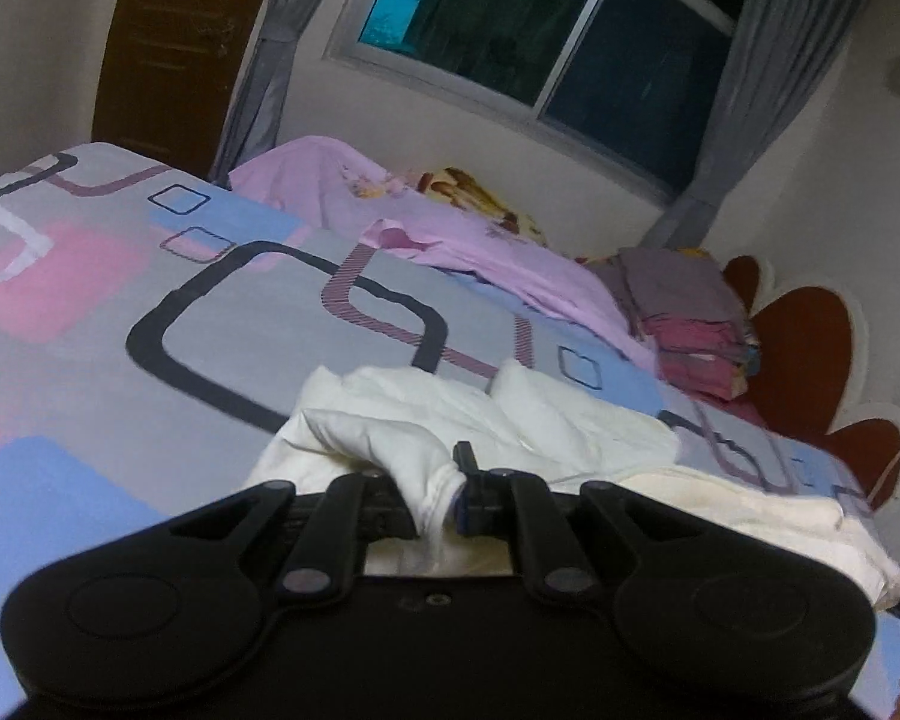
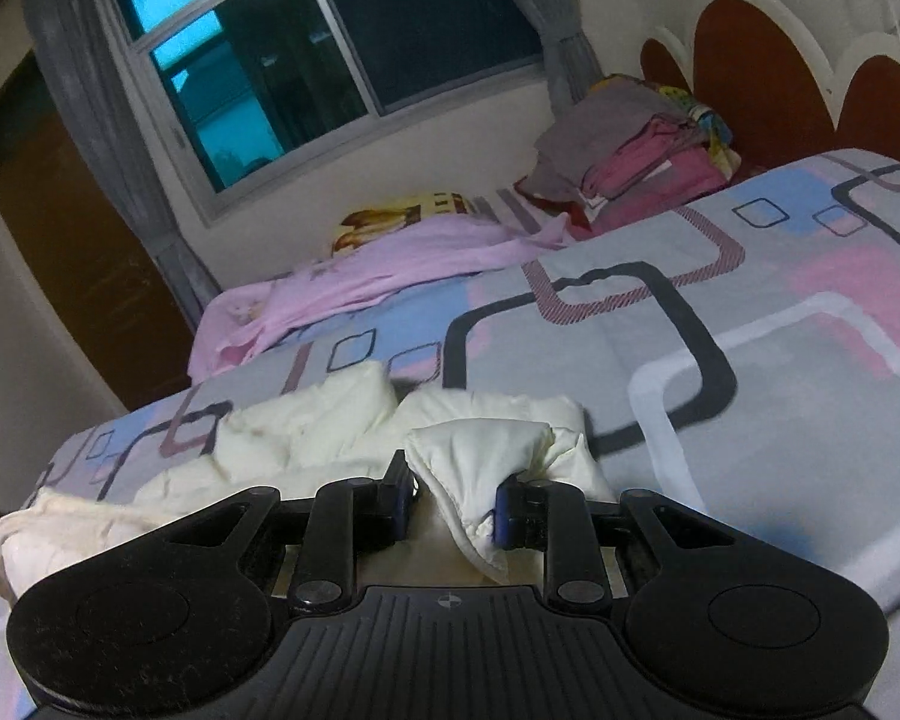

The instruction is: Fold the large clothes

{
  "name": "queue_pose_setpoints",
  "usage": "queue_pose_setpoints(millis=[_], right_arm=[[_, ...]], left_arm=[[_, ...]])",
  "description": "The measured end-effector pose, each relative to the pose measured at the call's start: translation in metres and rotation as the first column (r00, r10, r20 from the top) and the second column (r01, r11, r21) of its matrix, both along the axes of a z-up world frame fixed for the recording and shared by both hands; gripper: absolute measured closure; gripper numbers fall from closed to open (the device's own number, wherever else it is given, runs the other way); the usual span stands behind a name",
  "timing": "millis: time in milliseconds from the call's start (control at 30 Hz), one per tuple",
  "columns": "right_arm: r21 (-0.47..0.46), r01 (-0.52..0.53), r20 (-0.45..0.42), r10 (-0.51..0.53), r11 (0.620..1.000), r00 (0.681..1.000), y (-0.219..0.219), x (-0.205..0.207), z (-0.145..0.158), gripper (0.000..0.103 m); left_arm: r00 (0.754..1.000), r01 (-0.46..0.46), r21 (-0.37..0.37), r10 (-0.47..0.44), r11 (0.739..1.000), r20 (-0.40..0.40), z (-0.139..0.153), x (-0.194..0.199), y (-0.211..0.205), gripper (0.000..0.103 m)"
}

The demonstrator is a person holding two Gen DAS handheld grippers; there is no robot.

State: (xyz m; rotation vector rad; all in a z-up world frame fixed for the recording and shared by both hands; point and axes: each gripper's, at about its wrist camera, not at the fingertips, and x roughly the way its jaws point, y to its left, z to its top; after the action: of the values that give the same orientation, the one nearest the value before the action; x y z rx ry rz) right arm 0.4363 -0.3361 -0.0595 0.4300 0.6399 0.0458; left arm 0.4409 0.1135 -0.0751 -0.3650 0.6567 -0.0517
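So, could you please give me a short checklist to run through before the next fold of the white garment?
1. Left gripper shut on the white garment: ok.
2. Right gripper holds a bunched fold of the garment between its pads: ok.
3. Bedsheet ahead of the garment free for laying it down: ok.
4. Pink cloth and stack of folded clothes apart from the garment: ok.
5. Garment spread flat: not ok, it lies crumpled.
6. Which corners or edges are held: cannot tell.
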Motion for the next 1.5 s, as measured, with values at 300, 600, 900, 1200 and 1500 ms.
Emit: queue_pose_setpoints(millis=[300,600,900,1200,1500], right_arm=[[-0.005,0.048,-0.081,-0.048,0.999,0.996,-0.011,0.086,-0.031,0.078],[-0.016,0.039,-0.119,-0.041,0.999,0.992,-0.017,0.129,-0.062,0.066],[-0.154,0.087,-0.006,-0.089,0.984,0.996,-0.021,0.135,-0.065,0.009],[-0.373,0.066,-0.045,-0.089,0.926,0.995,-0.005,0.149,-0.099,0.010],[-0.295,0.066,0.125,-0.030,0.953,0.992,0.000,0.118,-0.035,0.010]], left_arm=[[0.998,-0.047,0.120,0.050,0.992,-0.026,-0.014,0.080,-0.016,0.093],[0.995,-0.044,0.244,0.065,0.969,-0.081,-0.044,0.129,-0.036,0.093],[0.991,-0.069,0.247,0.095,0.967,-0.094,-0.058,0.150,-0.038,0.088],[0.991,-0.066,0.296,0.098,0.953,-0.094,-0.068,0.155,-0.045,0.084],[0.995,-0.102,0.338,0.091,0.936,0.051,-0.010,0.112,-0.033,0.029]])
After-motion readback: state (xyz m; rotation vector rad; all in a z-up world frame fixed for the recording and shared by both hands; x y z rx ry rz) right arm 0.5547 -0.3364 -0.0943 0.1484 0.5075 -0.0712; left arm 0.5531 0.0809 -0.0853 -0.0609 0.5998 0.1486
